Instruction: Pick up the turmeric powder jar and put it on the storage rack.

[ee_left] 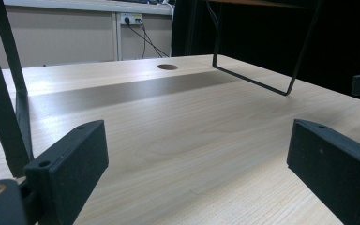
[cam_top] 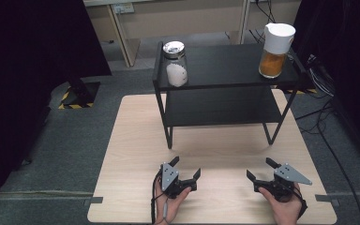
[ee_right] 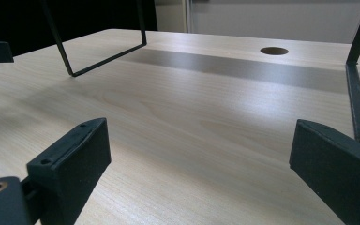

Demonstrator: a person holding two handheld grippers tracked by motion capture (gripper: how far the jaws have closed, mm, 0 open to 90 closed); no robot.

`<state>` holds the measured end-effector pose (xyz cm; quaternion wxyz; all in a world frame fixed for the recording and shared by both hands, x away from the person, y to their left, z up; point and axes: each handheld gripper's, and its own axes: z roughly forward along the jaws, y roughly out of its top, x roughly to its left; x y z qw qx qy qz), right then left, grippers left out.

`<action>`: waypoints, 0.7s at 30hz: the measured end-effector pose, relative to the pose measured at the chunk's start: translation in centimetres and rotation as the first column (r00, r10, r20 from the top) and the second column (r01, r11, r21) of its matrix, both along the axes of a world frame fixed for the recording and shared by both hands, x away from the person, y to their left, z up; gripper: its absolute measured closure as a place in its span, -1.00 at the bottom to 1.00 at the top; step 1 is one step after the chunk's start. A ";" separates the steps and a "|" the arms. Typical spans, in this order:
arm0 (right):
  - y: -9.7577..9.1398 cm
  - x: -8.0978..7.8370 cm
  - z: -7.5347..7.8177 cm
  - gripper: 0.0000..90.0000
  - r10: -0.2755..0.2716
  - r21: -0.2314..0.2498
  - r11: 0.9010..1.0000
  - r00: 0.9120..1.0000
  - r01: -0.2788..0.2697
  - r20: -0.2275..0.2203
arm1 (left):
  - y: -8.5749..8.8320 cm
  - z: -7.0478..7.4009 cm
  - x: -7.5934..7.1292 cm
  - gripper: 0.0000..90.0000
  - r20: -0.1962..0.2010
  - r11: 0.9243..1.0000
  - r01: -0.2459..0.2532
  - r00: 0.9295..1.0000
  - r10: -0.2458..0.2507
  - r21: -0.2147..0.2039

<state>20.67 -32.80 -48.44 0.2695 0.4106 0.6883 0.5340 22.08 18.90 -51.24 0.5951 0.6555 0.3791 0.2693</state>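
1. One black two-tier shelf rack (cam_top: 225, 70) stands at the far half of the counter (cam_top: 136, 140).
2. Two containers stand on the rack's top tier: a glass jar of white powder (cam_top: 175, 63) at its left end, a white-lidded jar of orange powder (cam_top: 275, 49) at its right end.
3. The left gripper (cam_top: 185, 169) and right gripper (cam_top: 259, 169), both in front of the rack, have jaws spread wide, holding nothing.
4. Nothing lies between grippers and rack.
5. No legible writing.

grey carpet floor (cam_top: 75, 140) with cables (cam_top: 337, 154) at right, a hazard-striped base (cam_top: 75, 96) at left, dark curtains (cam_top: 28, 47) on both sides, beige wall (cam_top: 192, 18) with a socket (cam_top: 123, 8) behind.
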 end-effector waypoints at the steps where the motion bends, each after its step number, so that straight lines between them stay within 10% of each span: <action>1: 0.0 0.0 0.0 -0.87 0.000 0.000 1.000 1.000 0.000 -0.001 | 0.0 0.0 0.0 -0.89 0.000 1.000 0.000 1.000 0.000 0.000; 21: -0.1 -0.1 -0.1 -0.87 0.000 0.009 1.000 1.000 0.000 0.004 | 0.0 0.1 0.1 -0.89 -0.004 1.000 0.002 1.000 -0.002 0.000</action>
